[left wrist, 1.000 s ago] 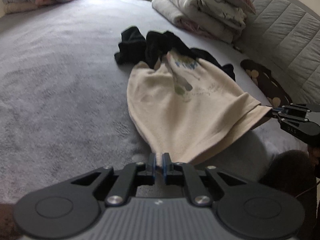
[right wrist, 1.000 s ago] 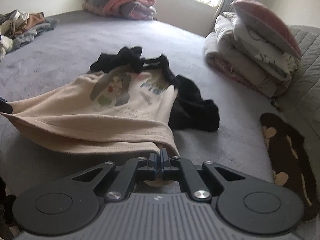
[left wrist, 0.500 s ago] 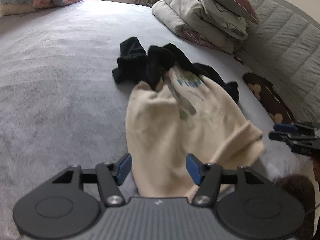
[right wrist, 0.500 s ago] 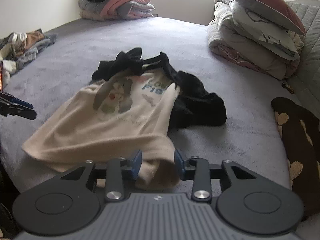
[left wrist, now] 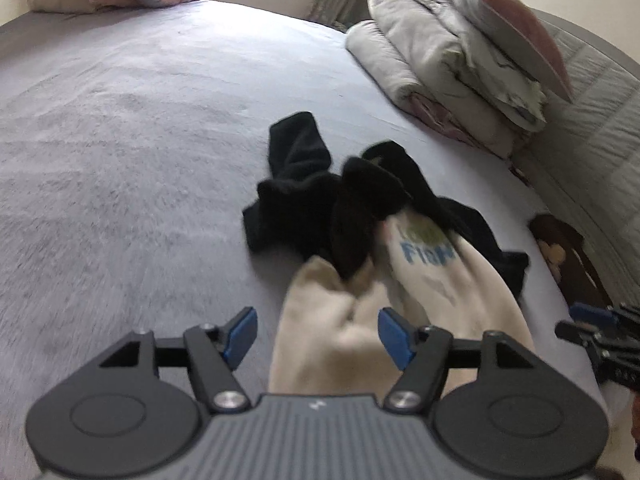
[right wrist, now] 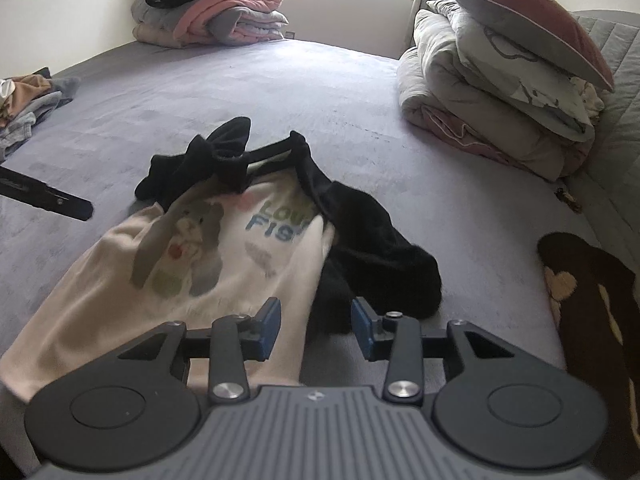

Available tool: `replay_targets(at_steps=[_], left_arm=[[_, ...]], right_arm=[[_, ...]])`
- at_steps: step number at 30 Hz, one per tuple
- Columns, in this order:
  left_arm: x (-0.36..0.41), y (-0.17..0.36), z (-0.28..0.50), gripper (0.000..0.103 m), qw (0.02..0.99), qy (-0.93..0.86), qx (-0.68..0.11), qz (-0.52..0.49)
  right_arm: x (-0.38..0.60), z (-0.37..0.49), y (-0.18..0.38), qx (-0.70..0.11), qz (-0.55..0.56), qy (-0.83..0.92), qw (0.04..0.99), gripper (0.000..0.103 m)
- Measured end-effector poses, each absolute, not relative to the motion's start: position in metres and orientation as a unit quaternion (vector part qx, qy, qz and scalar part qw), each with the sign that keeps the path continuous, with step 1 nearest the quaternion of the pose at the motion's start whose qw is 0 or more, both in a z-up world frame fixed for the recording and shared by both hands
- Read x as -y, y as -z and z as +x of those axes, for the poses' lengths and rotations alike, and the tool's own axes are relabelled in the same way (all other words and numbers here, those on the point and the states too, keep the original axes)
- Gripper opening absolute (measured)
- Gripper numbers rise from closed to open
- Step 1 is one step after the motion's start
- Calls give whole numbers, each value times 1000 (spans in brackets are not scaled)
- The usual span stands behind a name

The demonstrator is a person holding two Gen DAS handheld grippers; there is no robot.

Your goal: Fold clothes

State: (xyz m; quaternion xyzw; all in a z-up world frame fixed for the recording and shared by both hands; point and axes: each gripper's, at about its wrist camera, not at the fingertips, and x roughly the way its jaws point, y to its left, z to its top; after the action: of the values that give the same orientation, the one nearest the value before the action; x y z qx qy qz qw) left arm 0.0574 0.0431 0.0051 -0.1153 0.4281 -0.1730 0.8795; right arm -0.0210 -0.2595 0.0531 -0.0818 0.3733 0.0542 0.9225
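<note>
A cream shirt (right wrist: 208,264) with black sleeves and a printed animal lies flat on the grey bed (right wrist: 200,92), collar away from me. In the left wrist view the same shirt (left wrist: 420,300) runs from the bunched black sleeves (left wrist: 320,200) down toward me. My left gripper (left wrist: 316,336) is open, its blue pads hovering over the shirt's left side near the hem. My right gripper (right wrist: 315,330) is open above the shirt's right edge, where the right black sleeve (right wrist: 380,264) lies. The right gripper (left wrist: 592,326) also shows at the right of the left wrist view.
Folded quilts and a pillow (right wrist: 512,80) are stacked at the right by a padded headboard. A pile of folded clothes (right wrist: 208,16) sits at the far edge, loose clothes (right wrist: 28,108) at the left. A dark brown patterned cloth (right wrist: 592,312) lies at the right.
One second ago both grippers were shut on the shirt's hem corners, holding it stretched. Both have opened and let the shirt drop flat, then moved forward over it.
</note>
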Motion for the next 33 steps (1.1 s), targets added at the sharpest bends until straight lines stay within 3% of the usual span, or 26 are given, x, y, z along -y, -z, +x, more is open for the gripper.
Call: replay_targets(at_steps=[12,17,19,22,27,33], left_arm=[[-36,24,125,65,904,165,-374,-124],[-42,39,132,51,906,171,-358,-146],[-43,43,132,44,907,179,-349,-155],[-43,47,133,16,910,186,-335,-160],[-45,40,129,11,923,167,-313,-148],[-56,21,125,10,941,129,-279,-138]], right_arm=[[280,71,-14,-362,23,-11,932,42],[278,92,9,-354,6,-14,935,42],[277,99,16,-352,-4,-15,936,35],[280,108,25,-352,5,-10,936,24],[286,111,22,-333,35,-2,942,6],[306,104,7,-299,71,45,951,5]])
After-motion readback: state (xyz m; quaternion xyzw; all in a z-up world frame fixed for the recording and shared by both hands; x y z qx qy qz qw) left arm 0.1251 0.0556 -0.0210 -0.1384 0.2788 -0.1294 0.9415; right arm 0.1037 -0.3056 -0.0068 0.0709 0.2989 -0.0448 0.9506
